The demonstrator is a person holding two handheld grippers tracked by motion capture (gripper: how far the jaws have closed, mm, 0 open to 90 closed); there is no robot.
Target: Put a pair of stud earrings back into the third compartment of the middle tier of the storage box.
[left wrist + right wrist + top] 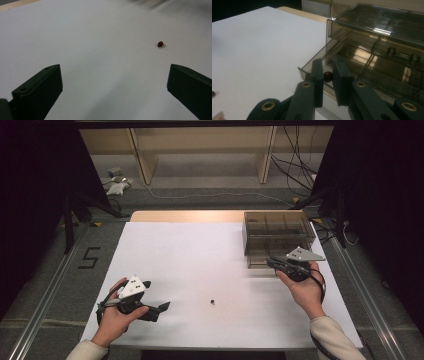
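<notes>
Right gripper held at front edge of drawer box, far right of table. Right gripper view: jaws drawn close on a small dark red bead, pinching it just above the open lower drawer. Bead sits over the drawer's near left corner, at rim level. Box smoky and see-through, upper drawer shut, metal handle seen through front.

Left gripper low at near left of table, held in left hand, pointing right along the white sheet. Grey plate on top. Left gripper view: jaws spread wide, nothing between them, bare sheet beneath.

Second bead lying loose on sheet, near middle front, well apart from both grippers. Left gripper view: same bead dark red, glossy, ahead and right of the jaws' gap. Right gripper view: a dark red speck at left edge of sheet, likely that bead, too cut off to tell.

Right hand wraps gripper from below, cable looped beside wrist.
</notes>
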